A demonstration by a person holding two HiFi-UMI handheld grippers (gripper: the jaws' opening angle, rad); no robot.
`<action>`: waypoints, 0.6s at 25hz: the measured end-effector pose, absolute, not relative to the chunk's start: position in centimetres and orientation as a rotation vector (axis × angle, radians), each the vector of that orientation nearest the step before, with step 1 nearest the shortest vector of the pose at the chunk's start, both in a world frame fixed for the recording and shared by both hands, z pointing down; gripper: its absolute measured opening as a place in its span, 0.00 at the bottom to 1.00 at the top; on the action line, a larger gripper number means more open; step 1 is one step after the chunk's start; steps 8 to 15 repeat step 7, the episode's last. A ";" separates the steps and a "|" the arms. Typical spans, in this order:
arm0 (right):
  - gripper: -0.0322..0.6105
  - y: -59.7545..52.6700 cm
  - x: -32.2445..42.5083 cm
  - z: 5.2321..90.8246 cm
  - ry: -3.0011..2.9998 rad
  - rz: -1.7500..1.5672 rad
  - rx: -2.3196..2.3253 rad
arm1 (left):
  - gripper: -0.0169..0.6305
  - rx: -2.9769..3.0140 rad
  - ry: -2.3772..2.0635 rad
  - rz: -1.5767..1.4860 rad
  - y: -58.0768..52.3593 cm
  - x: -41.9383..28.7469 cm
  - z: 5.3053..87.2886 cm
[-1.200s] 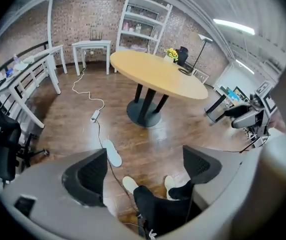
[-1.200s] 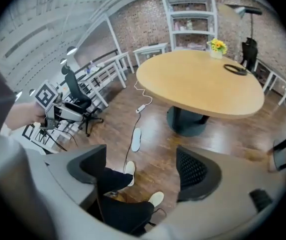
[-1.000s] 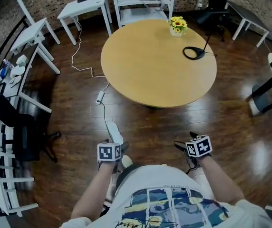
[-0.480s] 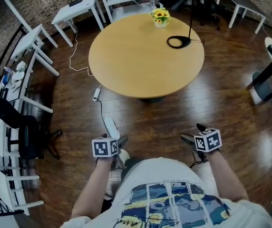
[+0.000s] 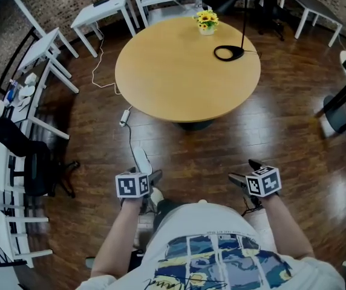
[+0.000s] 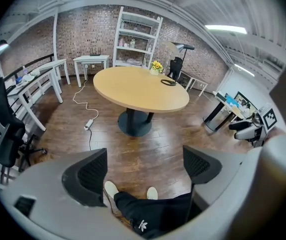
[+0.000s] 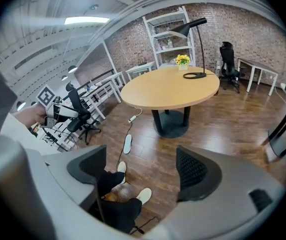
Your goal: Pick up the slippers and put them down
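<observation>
Left gripper view: found the left gripper point(image 6: 143, 166) with its jaws standing apart and nothing clamped. Saw only wooden floor point(image 6: 148, 149), a dark trouser leg point(image 6: 148, 213) and the tips of two white shoes point(image 6: 111, 188) through the gap. Could not make out any slipper in this view. Right gripper view: noted the right gripper point(image 7: 140, 166) likewise with jaws apart and holding nothing, with floor and the same legs below the gap. Spotted one flat white slipper point(image 7: 127, 144) lying on the floor beyond the jaws, clear of both pads, between the person's feet and the pedestal of the round table point(image 7: 170, 91). Head view: confirmed both grippers held low in front of the torso, well apart from each other and tilted down toward the floor. Placed the slipper just ahead of the left gripper, lengthwise along the line from the feet to the table. Could not tell here whether the jaw tips touched it. Logged a corded power strip point(image 5: 124, 118) on the floor farther out, near the table edge. Logged a black desk lamp point(image 7: 188, 27) and a pot of yellow flowers point(image 5: 207, 19) on the far side of the tabletop.
</observation>
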State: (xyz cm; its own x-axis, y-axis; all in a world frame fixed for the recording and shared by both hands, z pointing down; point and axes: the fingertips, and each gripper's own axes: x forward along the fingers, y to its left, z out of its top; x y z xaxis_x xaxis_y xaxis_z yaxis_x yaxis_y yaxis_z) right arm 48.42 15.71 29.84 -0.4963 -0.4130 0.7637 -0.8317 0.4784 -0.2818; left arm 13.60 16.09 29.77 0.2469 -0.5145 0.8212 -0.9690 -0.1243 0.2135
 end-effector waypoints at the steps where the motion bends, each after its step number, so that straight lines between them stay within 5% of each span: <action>1: 0.74 15.9 48.4 29.7 -2.103 0.873 1.024 | 0.75 1.753 -1.370 0.749 16.3 13.6 29.7; 15: 0.74 15.5 48.0 29.5 -2.104 0.858 1.027 | 0.75 1.744 -1.370 0.774 16.4 12.7 30.0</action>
